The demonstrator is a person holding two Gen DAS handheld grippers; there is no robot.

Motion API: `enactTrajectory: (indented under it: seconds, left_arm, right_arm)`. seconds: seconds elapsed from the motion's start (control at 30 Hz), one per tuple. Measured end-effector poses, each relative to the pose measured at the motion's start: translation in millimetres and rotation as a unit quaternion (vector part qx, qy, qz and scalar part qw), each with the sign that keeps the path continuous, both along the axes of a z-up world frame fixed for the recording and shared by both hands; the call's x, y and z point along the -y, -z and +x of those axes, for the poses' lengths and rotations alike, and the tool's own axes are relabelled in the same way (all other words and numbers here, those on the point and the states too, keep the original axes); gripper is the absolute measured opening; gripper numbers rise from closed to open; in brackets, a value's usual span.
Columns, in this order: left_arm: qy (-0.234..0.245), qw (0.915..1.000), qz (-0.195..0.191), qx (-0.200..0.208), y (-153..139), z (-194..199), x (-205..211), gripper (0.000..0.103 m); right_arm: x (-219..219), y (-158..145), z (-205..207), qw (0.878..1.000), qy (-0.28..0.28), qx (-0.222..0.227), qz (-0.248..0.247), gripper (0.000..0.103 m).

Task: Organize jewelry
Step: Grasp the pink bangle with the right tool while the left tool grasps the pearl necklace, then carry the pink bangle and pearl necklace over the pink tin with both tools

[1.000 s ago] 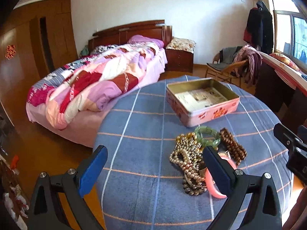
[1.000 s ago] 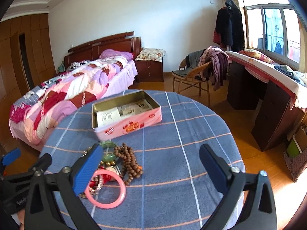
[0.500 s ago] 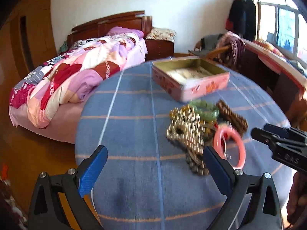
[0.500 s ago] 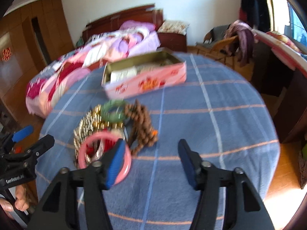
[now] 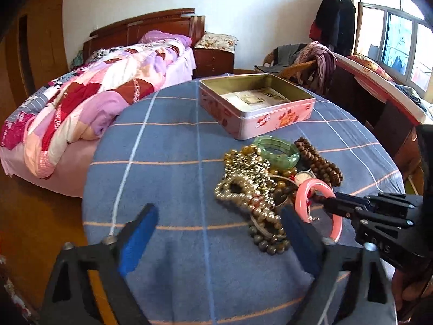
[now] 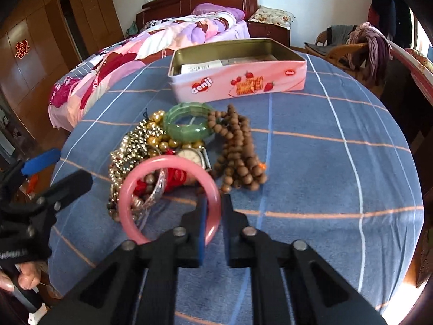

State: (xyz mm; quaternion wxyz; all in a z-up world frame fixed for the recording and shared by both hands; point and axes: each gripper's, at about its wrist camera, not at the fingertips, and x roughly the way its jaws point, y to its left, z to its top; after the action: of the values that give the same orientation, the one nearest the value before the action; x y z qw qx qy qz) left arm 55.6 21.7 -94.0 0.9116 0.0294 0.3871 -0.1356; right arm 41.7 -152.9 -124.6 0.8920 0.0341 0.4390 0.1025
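Nearest: right gripper [image 6: 213,203], jaws pinched on the near-right rim of the pink bangle [image 6: 170,197], which lies on the jewelry heap [image 6: 151,146] (beads, watch, green bracelet). Left: left gripper [image 5: 219,233], jaws closing, nothing between. Far: open pink tin [image 6: 238,70] on blue tablecloth [image 6: 324,162].

Bright daylight from window [image 5: 389,43] on right; panes blown out, glare on far wall. Soft shadows under both grippers on table [image 5: 173,178]. Strong fisheye bend & dark vignette at corners. Centre fairly sharp, near gripper parts & edges slightly blurred
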Motion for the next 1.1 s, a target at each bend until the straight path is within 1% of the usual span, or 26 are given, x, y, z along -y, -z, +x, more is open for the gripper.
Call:
enactTrajectory:
  seconds: [0.07,0.13,0.17,0.2,0.23,0.3,0.33,0.4,0.47,0.5,0.6,0.77,0.87,0.93,0.97,1.0,1.07,1.1]
  left_arm:
    - [0.003,0.9998,-0.012,-0.016,3.5,8.1,3.2,0.077]
    - [0.002,0.999,-0.032,-0.032,6.9,15.0,3.4,0.074]
    - [0.0,0.998,-0.045,-0.044,10.2,19.3,3.2,0.07]
    - [-0.001,0.9973,-0.051,-0.052,12.7,21.3,3.9,0.062]
    - [0.0,0.9961,-0.059,-0.066,17.2,25.3,5.4,0.059]
    - [0.004,0.9947,-0.07,-0.075,21.7,28.1,7.9,0.045]
    - [0.006,0.9937,-0.078,-0.08,24.1,29.7,9.3,0.042]
    - [0.013,0.9927,-0.088,-0.081,24.7,29.8,11.0,0.029]
    - [0.02,0.9922,-0.094,-0.079,22.8,28.0,11.1,0.022]
    - [0.02,0.9931,-0.093,-0.068,19.4,25.7,10.5,0.019]
    - [0.033,0.9931,-0.102,-0.047,8.2,18.4,4.7,0.017]
    - [0.049,0.99,-0.132,0.008,-23.0,0.4,-12.2,0.017]
    - [0.053,0.9893,-0.134,0.022,-29.3,-0.7,-18.7,0.017]
    - [0.038,0.9927,-0.114,0.01,-22.8,4.8,-20.1,0.017]
    - [0.029,0.9937,-0.108,-0.004,-17.4,8.7,-20.6,0.017]
    - [0.025,0.9934,-0.11,-0.02,-12.7,12.8,-20.8,0.017]
    - [0.019,0.9902,-0.124,-0.061,-0.5,20.9,-18.7,0.018]
    - [0.016,0.9894,-0.124,-0.073,3.1,23.4,-17.5,0.023]
  right_arm:
    - [8.8,-5.0,-4.5,1.0,0.004,0.007,0.021,0.013]
    - [15.0,-13.2,-9.4,0.999,0.009,0.021,0.031,0.013]
    - [19.9,-18.7,-12.8,0.999,0.015,0.031,0.035,0.013]
    - [26.2,-24.4,-16.3,0.998,0.023,0.042,0.034,0.013]
    - [28.8,-28.3,-17.8,0.998,0.031,0.05,0.031,0.013]
    - [34.9,-33.0,-18.2,0.997,0.045,0.058,0.023,0.013]
    - [38.3,-34.8,-17.9,0.997,0.052,0.061,0.021,0.013]
    - [44.7,-36.6,-16.9,0.995,0.066,0.065,0.026,0.013]
    - [43.9,-38.3,-14.6,0.995,0.071,0.066,0.027,0.013]
    - [44.3,-38.8,-14.5,0.995,0.074,0.068,0.027,0.013]
    - [44.9,-41.1,-14.5,0.994,0.076,0.071,0.029,0.014]
    - [49.4,-44.3,-14.5,0.993,0.081,0.076,0.035,0.014]
    - [50.7,-43.8,-13.2,0.993,0.085,0.075,0.04,0.014]
    - [49.9,-42.9,-11.4,0.993,0.086,0.072,0.042,0.014]
    - [48.9,-42.6,-11.0,0.993,0.085,0.071,0.042,0.014]
    - [48.1,-42.6,-10.7,0.993,0.083,0.07,0.041,0.014]
    - [46.1,-42.3,-11.6,0.994,0.08,0.072,0.036,0.014]
    - [45.5,-42.1,-11.2,0.994,0.079,0.072,0.035,0.014]
